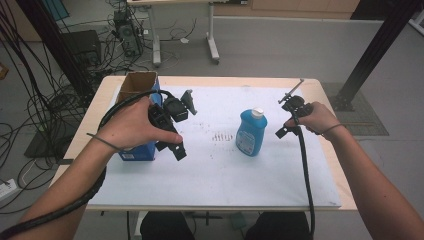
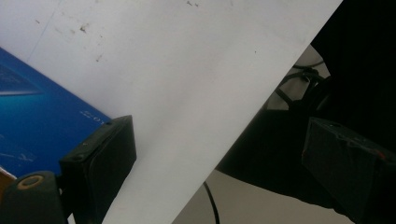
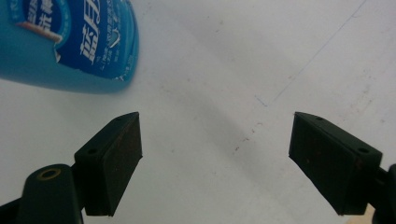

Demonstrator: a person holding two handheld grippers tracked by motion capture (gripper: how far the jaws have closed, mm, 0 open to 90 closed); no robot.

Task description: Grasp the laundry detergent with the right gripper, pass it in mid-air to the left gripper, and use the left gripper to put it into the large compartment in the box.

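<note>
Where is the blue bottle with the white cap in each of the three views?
High view: blue bottle stands upright at the centre of the white mat.
Left gripper view: not in it.
Right gripper view: its blue label shows at top left, above the left jaw.
Shared landmark: the white mat.

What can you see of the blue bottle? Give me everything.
The blue bottle is translucent blue plastic with a white cap and a darker blue printed label carrying white characters. It stands upright on the white sheet near the table's middle, cap on. Nothing touches it: the right claw is open just to its right, apart from it, and the left claw is further off by the blue box. The right gripper view shows its lower body ahead of the left jaw.
</note>
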